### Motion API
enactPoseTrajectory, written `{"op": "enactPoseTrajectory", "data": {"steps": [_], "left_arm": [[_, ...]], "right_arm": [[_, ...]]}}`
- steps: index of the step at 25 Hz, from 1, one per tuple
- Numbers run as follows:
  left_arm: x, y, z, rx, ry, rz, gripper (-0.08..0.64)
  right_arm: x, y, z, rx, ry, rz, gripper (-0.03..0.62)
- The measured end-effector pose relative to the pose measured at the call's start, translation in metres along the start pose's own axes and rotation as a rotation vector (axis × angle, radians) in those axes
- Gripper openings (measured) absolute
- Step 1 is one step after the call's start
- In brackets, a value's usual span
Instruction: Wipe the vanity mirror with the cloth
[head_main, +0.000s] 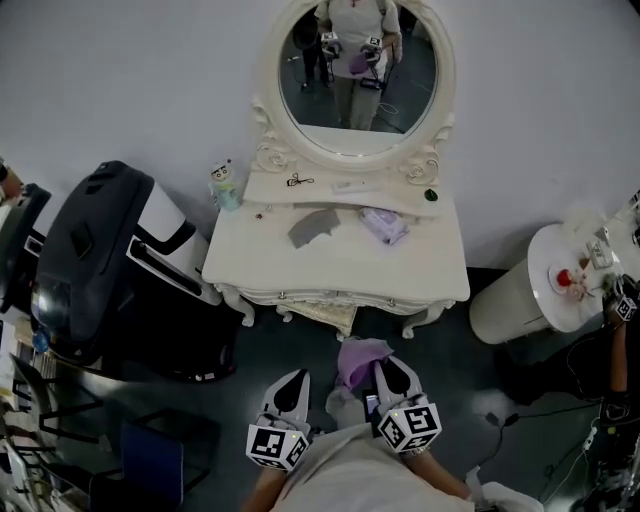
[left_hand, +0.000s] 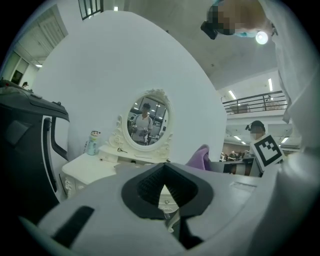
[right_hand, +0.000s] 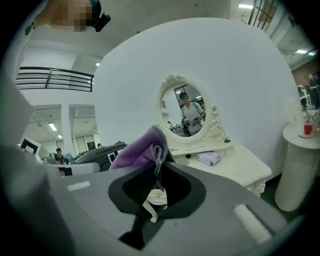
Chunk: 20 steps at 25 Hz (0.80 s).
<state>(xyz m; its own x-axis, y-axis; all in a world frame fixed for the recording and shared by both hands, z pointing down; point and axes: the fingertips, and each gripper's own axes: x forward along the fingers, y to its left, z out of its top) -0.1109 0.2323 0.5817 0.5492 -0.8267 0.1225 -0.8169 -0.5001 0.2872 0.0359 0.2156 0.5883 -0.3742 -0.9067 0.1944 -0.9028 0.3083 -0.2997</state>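
Note:
The oval vanity mirror (head_main: 355, 75) in its white carved frame stands at the back of the white dressing table (head_main: 340, 265), reflecting the person. It also shows small in the left gripper view as the mirror (left_hand: 147, 120) and in the right gripper view as the mirror (right_hand: 184, 112). My right gripper (head_main: 385, 368) is held low in front of the table, shut on a purple cloth (head_main: 358, 357) that bunches above its jaws (right_hand: 142, 149). My left gripper (head_main: 296, 378) hangs beside it, shut with nothing between its jaws. The purple cloth (left_hand: 200, 158) peeks in at the right of the left gripper view.
On the table lie a grey cloth (head_main: 313, 227), a pale lilac cloth (head_main: 384, 224) and a small figure bottle (head_main: 226, 186). A black and white machine (head_main: 100, 260) stands left of the table. A white round stand (head_main: 545, 290) with small items stands right.

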Motion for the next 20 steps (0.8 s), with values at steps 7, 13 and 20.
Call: {"op": "enactPoseTrajectory", "data": {"steps": [7, 13, 20], "left_arm": [[0.090, 0.003, 0.030, 0.038, -0.004, -0.022, 0.000], [0.136, 0.017, 0.053, 0.031, -0.049, 0.028, 0.000], [0.175, 0.031, 0.070, 0.061, -0.032, 0.003, 0.000]], "right_arm": [[0.064, -0.058, 0.045, 0.028, -0.024, -0.007, 0.051], [0.105, -0.081, 0.073, 0.012, -0.049, 0.023, 0.050], [0.139, -0.094, 0.089, 0.007, -0.060, 0.018, 0.049]]}}
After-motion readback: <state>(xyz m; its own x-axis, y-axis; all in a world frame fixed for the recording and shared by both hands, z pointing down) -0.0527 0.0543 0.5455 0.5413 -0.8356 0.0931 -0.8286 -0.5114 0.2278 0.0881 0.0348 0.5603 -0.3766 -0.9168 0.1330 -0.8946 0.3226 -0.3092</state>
